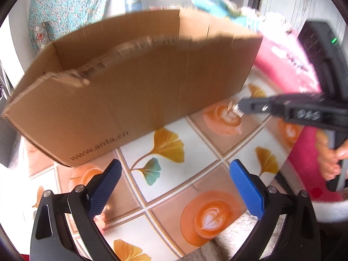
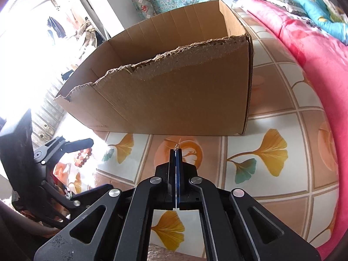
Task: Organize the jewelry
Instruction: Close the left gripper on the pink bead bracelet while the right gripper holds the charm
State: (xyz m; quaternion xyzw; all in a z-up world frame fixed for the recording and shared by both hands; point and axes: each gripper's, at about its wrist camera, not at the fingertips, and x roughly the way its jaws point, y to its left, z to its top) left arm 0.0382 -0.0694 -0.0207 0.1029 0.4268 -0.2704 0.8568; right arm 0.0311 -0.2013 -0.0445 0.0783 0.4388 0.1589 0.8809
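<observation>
Right, "www.anta.cn" reads along the box [image 1: 134, 87] front, low at seven o'clock. Left claw [image 1: 174, 187] gapes wide, blue pads [image 1: 248, 189] empty above the patterned cloth [image 1: 195, 152]. Right claw [image 2: 176, 151] is clenched tight on a tiny glinting trinket [image 2: 177, 145], held at three o'clock of the box in the left view, tips just before its front wall.

Small silvery jewelry piece [image 1: 233, 109] beside torn-rimmed cardboard box [image 1: 134, 91]
</observation>
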